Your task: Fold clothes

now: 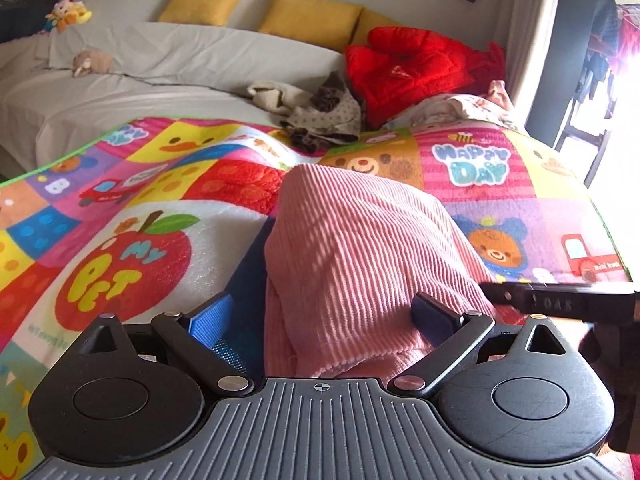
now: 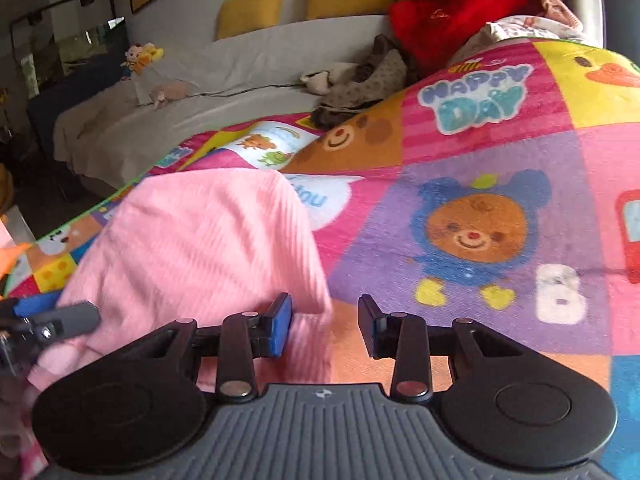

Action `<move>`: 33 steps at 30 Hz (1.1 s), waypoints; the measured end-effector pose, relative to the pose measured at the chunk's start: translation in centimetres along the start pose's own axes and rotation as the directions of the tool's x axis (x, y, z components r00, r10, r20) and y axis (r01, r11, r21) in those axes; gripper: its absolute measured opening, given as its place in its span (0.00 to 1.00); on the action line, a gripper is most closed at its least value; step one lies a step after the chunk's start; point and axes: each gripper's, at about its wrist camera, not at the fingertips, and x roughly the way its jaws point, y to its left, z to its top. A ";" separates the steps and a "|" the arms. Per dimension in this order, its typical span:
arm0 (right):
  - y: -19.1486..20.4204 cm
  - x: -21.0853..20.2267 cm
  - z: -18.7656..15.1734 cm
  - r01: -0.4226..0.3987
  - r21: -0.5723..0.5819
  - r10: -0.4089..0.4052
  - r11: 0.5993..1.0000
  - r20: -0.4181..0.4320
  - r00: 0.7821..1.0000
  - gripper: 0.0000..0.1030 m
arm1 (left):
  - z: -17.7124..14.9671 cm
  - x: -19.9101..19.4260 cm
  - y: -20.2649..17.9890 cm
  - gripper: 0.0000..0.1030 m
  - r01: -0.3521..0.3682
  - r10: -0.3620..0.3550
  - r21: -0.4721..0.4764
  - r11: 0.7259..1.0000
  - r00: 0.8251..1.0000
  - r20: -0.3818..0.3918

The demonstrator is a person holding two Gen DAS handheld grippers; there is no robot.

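Left wrist: pink garment seemingly between gripper fingers.

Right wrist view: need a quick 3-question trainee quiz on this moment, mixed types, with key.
1. True or false: the right gripper is clamped shut on the pink garment.
2. What does the pink garment lie on? A) a bare wooden floor B) a colourful play mat C) a glass table
3. Fill in: the mat's lettering beyond the garment reads "HAPPY ___".

Key: 1 false, its jaws stand apart and only the garment's edge reaches between them; 2 B; 3 DAY.
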 end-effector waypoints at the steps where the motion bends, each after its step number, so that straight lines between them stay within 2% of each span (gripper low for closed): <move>1: 0.0 -0.7 -0.3 0.001 -0.017 -0.001 1.000 0.017 1.000 0.35 | 0.1 -0.4 -0.1 0.95 0.006 -0.006 0.003 1.000 1.000 0.005; 3: 0.8 -2.5 -0.5 -0.023 -0.082 0.029 0.996 0.075 0.997 0.37 | 0.4 -1.1 -0.3 0.95 0.032 -0.032 0.005 0.999 0.999 0.022; 7: 3.9 -4.6 -0.1 -0.063 -0.248 0.104 0.967 0.155 0.982 0.50 | 1.5 -2.0 -0.8 0.95 0.076 -0.077 0.017 0.997 0.995 0.060; 10: 6.0 -4.1 -0.4 -0.058 -0.364 0.119 0.930 0.148 0.982 0.55 | 1.8 -2.0 -1.1 0.95 0.026 -0.029 0.059 0.998 0.998 0.051; 12: 6.7 -3.2 -1.0 -0.030 -0.417 0.091 0.909 0.126 0.988 0.54 | 1.8 -2.4 -0.7 0.95 -0.028 0.024 0.090 0.996 0.999 0.047; 14: 6.5 -2.6 -1.5 0.004 -0.422 0.046 0.906 0.108 0.993 0.53 | 1.8 -2.9 0.1 0.95 -0.078 0.074 0.110 0.991 0.996 0.044; 17: 4.9 -3.0 -1.5 0.069 -0.375 -0.030 0.924 0.108 0.994 0.52 | 1.6 -3.3 1.7 0.95 -0.152 0.150 0.133 0.979 0.988 0.029; 18: 4.2 -3.2 -1.5 0.103 -0.368 -0.066 0.924 0.111 0.992 0.47 | 1.6 -3.3 2.1 0.95 -0.170 0.169 0.135 0.976 0.985 0.023; 19: 3.6 -3.8 -1.7 0.116 -0.366 -0.077 0.923 0.119 0.990 0.47 | 1.6 -3.4 2.4 0.95 -0.162 0.161 0.126 0.979 0.987 0.021; 22: 2.6 -5.7 -2.3 0.112 -0.378 -0.056 0.919 0.155 0.986 0.47 | 1.9 -3.7 2.5 0.95 -0.112 0.111 0.101 0.988 0.994 0.022; 25: 4.6 -7.2 -3.0 0.073 -0.481 0.022 0.874 0.188 0.982 0.47 | 2.2 -3.6 1.0 0.95 -0.045 0.042 0.112 0.993 0.999 0.029; 27: 6.4 -7.1 -3.5 0.053 -0.548 0.063 0.835 0.191 0.980 0.47 | 2.1 -3.1 -0.4 0.95 -0.029 0.027 0.136 0.990 0.999 0.017; 28: 6.9 -6.5 -3.7 0.041 -0.556 0.067 0.830 0.173 0.983 0.47 | 1.9 -2.8 -1.0 0.95 -0.033 0.032 0.147 0.989 0.999 0.008; 30: 7.6 -5.1 -3.8 0.018 -0.549 0.060 0.836 0.124 0.990 0.47 | 1.4 -2.5 -1.9 0.95 -0.057 0.060 0.162 0.985 0.998 -0.014; 32: 6.7 -4.0 -3.8 0.006 -0.481 0.042 0.877 0.089 0.995 0.47 | 0.8 -2.7 -2.4 0.95 -0.072 0.079 0.171 0.983 0.996 -0.033; 33: 5.9 -3.8 -3.8 0.002 -0.432 0.038 0.902 0.084 0.996 0.53 | 0.5 -2.8 -2.6 0.95 -0.077 0.085 0.174 0.982 0.995 -0.042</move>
